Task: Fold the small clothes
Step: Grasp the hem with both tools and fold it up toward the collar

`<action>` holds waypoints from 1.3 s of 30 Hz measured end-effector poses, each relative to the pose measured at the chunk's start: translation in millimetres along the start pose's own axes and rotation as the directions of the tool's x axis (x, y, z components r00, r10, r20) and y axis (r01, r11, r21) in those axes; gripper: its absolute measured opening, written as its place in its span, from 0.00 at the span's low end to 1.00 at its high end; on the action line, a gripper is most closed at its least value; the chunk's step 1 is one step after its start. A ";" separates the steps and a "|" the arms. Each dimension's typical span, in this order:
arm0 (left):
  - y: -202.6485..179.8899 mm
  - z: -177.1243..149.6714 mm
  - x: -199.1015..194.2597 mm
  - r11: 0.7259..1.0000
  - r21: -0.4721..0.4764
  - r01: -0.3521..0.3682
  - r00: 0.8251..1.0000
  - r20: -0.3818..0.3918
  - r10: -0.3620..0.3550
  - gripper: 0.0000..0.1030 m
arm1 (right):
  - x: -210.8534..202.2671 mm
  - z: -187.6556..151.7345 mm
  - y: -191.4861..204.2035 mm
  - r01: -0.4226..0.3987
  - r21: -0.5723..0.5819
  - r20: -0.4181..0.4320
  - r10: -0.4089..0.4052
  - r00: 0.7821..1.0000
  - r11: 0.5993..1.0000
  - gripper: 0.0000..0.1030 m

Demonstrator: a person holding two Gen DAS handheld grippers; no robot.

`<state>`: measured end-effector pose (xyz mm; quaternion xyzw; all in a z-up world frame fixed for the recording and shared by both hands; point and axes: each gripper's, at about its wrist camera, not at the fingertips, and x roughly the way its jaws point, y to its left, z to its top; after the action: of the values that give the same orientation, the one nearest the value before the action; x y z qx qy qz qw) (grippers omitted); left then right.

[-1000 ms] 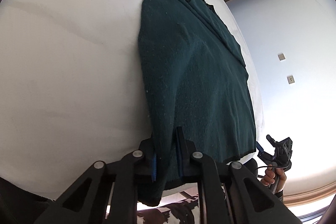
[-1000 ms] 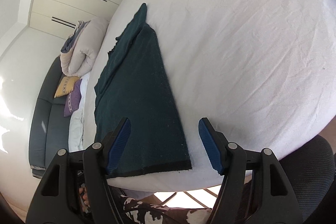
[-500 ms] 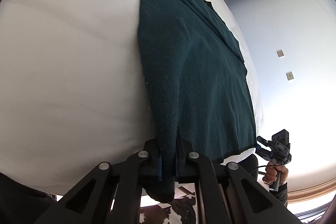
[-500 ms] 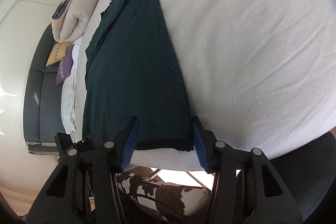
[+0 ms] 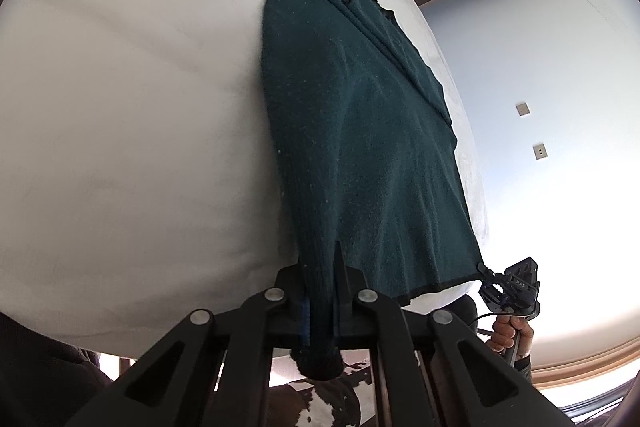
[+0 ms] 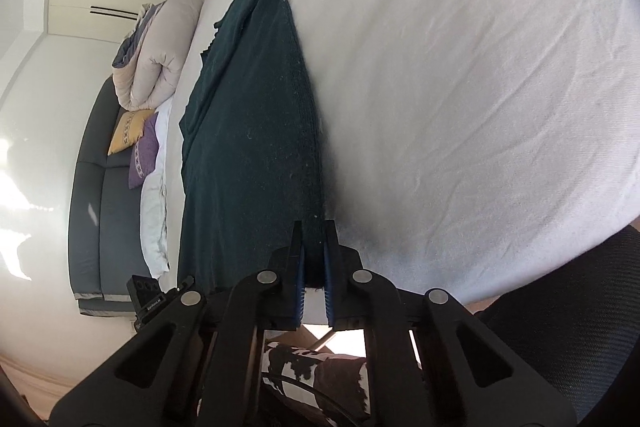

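Note:
A dark green knitted sweater (image 5: 360,131) lies lengthwise on the white bed (image 5: 120,107), its hem at the near edge. My left gripper (image 5: 320,287) is shut on the hem's left corner, which hangs down between the jaws. My right gripper (image 6: 313,259) is shut on the hem's right corner of the sweater (image 6: 248,131). The right gripper also shows at the sweater's far corner in the left wrist view (image 5: 508,287). The left gripper's body shows at lower left in the right wrist view (image 6: 152,301).
The white sheet (image 6: 460,87) spreads wide to the right of the sweater. A rolled beige duvet (image 6: 160,55), yellow and purple cushions (image 6: 136,143) and a grey sofa (image 6: 92,211) stand beyond the bed's left side. A black chair back (image 6: 568,327) is at lower right.
My right gripper moved in to the hem's right corner and closed on it. My left gripper tightened on the left corner.

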<state>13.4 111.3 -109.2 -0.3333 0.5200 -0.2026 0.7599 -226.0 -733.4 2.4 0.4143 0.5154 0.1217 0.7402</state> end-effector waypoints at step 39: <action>-27.9 93.5 -35.3 0.936 -0.083 0.342 0.927 0.194 -0.321 0.05 | -26.6 74.1 117.5 -0.193 -0.147 0.108 0.209 0.972 0.970 0.05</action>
<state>87.7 142.6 -43.9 -0.4765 0.3973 -0.2674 0.7373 -144.6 -712.0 116.2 0.4201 0.4148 0.2052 0.7807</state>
